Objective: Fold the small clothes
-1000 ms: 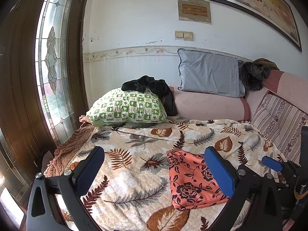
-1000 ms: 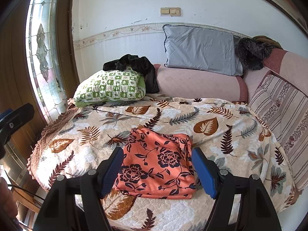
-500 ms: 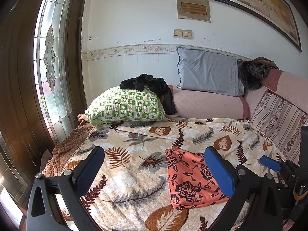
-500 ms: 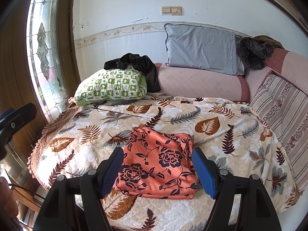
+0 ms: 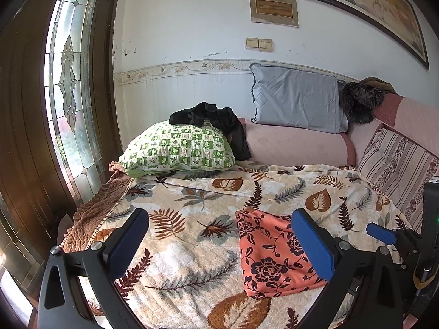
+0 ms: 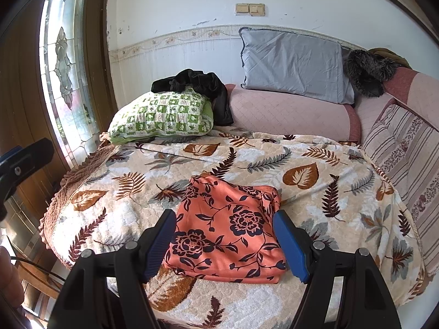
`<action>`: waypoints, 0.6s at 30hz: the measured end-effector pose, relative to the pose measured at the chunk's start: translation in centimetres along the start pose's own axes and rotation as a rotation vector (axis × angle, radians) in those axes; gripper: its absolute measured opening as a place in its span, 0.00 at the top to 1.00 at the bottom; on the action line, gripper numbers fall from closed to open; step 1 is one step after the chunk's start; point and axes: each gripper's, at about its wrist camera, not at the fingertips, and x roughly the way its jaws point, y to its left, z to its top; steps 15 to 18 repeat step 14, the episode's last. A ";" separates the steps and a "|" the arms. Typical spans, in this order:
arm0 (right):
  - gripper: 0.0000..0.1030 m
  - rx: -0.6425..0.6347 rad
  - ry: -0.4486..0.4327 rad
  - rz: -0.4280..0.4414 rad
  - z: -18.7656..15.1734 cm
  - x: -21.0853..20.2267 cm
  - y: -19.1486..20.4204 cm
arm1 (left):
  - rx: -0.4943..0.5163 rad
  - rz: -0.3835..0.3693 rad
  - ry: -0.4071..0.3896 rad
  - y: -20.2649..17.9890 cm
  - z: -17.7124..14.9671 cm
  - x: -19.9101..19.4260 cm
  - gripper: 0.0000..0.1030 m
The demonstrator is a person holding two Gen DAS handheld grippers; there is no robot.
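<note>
1. I see the folded orange floral cloth point(image 6: 227, 227) lying flat on the leaf-print blanket point(image 6: 315, 186) near the bed's front edge.
2. My right gripper point(image 6: 226, 245) is spread wide, above the cloth's near edge, holding nothing.
3. My left gripper point(image 5: 219, 242) is spread wide, empty, left of the cloth point(image 5: 271, 255).

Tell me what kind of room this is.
Probably a living room or bedroom in a home: a daybed or sofa under a leaf-print blanket, pillows along the wall, a framed painting, and a stained-glass door panel.
</note>
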 end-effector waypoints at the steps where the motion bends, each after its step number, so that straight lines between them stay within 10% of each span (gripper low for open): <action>1: 0.25 0.000 0.000 0.001 0.0 0.1 0.0 | 0.001 0.000 0.001 0.0 0.0 0.1 0.00; 18: 0.25 0.070 0.019 0.053 0.5 2.9 -1.8 | -0.009 -0.027 -0.004 -0.3 0.4 2.7 0.00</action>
